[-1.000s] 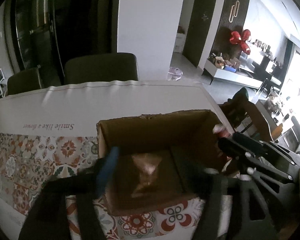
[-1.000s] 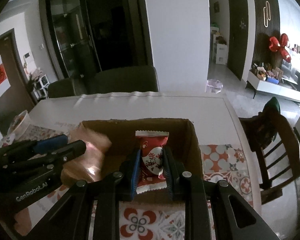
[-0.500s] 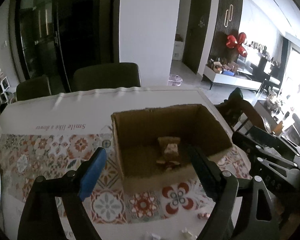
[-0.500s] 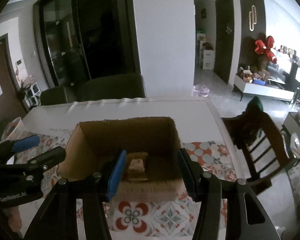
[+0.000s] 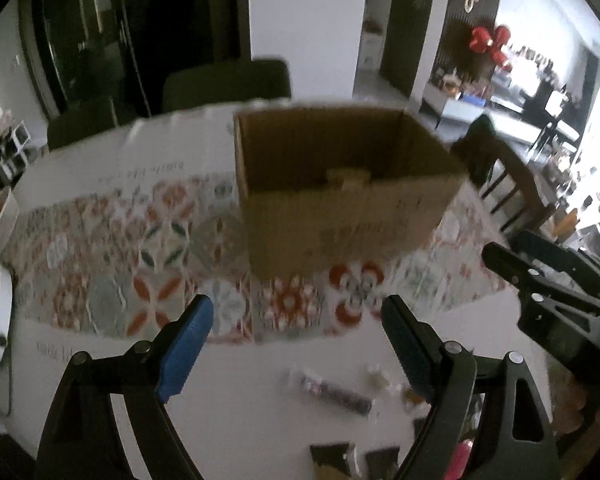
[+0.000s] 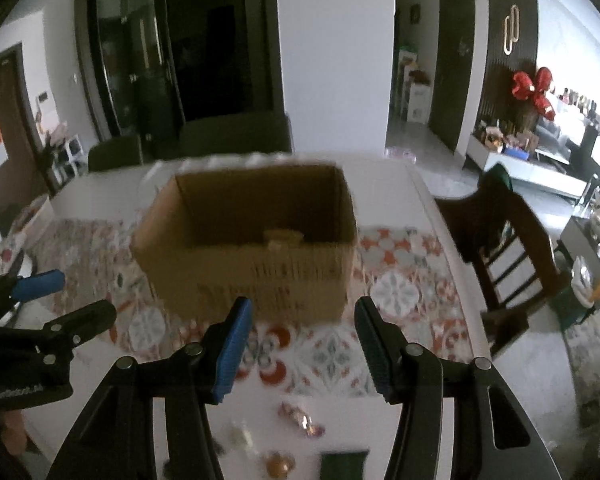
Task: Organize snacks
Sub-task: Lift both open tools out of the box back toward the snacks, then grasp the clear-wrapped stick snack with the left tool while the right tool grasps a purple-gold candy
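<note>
Box at twelve o'clock holds a snack or two, both grippers gaping empty, loose snacks at six o'clock left to collect

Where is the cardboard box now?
In both wrist views, the cardboard box stands open on the patterned tablecloth, beyond both open hand-held grippers; loose snacks lie nearer the cameras.

plain brown cardboard box on a table runner with red, orange and grey-green floral tiles, white table underneath, blue pads on black gripper fingers, red balloon ornament against the dark wall
</note>
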The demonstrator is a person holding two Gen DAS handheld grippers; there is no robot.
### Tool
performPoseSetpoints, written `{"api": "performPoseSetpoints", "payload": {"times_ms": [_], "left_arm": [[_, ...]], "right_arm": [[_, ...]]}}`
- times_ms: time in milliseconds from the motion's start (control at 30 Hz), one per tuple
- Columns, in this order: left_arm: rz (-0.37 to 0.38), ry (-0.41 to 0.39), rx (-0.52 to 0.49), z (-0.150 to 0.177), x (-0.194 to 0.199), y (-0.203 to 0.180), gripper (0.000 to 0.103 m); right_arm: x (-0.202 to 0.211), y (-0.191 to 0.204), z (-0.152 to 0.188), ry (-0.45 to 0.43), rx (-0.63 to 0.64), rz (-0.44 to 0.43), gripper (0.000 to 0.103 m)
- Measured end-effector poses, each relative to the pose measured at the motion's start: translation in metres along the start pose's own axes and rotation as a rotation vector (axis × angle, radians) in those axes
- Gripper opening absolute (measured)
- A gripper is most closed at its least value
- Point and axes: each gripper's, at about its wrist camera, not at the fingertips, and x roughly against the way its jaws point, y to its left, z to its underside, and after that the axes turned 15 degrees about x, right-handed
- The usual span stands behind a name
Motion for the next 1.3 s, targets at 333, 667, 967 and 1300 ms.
{"api": "performPoseSetpoints", "payload": {"times_ms": [333, 667, 967, 1300], "left_arm": [[-0.075, 0.186, 0.106, 0.052, -0.044, 0.007, 0.084], [-0.083, 0.294, 0.228, 0.076, -0.079, 0.005, 0.083], [-0.109, 0.333, 0.320, 0.087, -0.103, 0.005, 0.075], [-0.127, 0.355, 0.340, 0.092, -0.118, -0.001, 0.059]], "right_arm": [[-0.044, 0.006, 0.049, 0.212, 0.080, -0.089, 0.054], [-0.080, 0.013, 0.072, 0.318, 0.154, -0.225, 0.054], [-0.109, 0.021, 0.083, 0.375, 0.243, -0.301, 0.053], [-0.125, 0.025, 0.087, 0.384, 0.273, -0.345, 0.043]]}}
